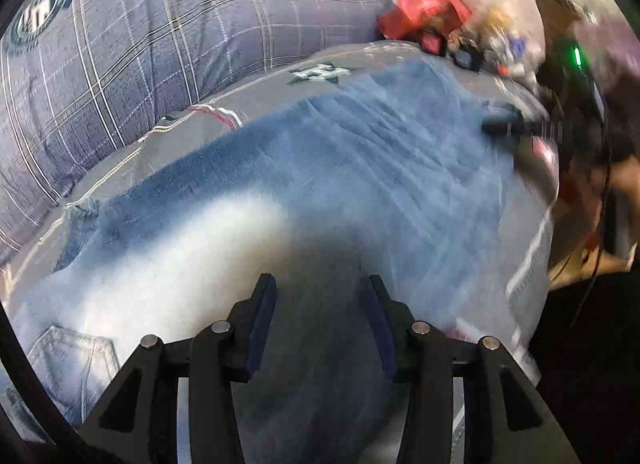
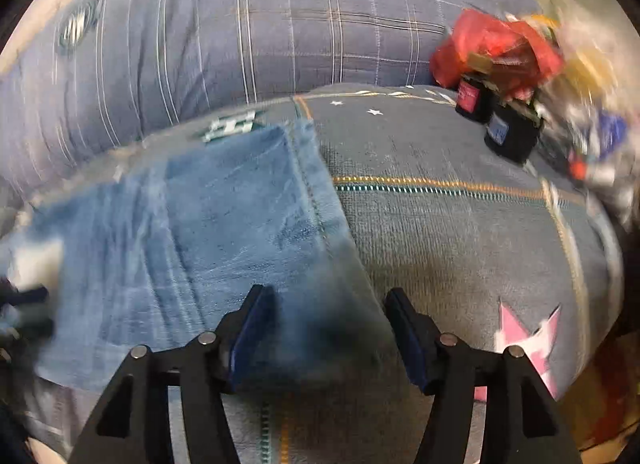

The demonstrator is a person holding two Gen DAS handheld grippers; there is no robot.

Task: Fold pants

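Blue jeans (image 1: pixel 320 183) lie spread flat on the grey bed cover, with a faded white patch and a back pocket (image 1: pixel 72 360) at the lower left. My left gripper (image 1: pixel 320 296) is open and empty just above the denim. In the right wrist view the jeans (image 2: pixel 208 232) lie on the left with their hemmed leg end (image 2: pixel 316 199) running toward me. My right gripper (image 2: pixel 330 304) is open over the near corner of that leg end. The right gripper also shows blurred in the left wrist view (image 1: pixel 508 123).
A blue-grey plaid duvet (image 1: pixel 180 35) is piled along the back. A heap of red and clear plastic bags (image 2: pixel 500 47) and dark boxes (image 2: pixel 508 135) sits at the back right. The grey bed cover (image 2: pixel 460 232) with a pink star (image 2: pixel 528 336) lies to the right.
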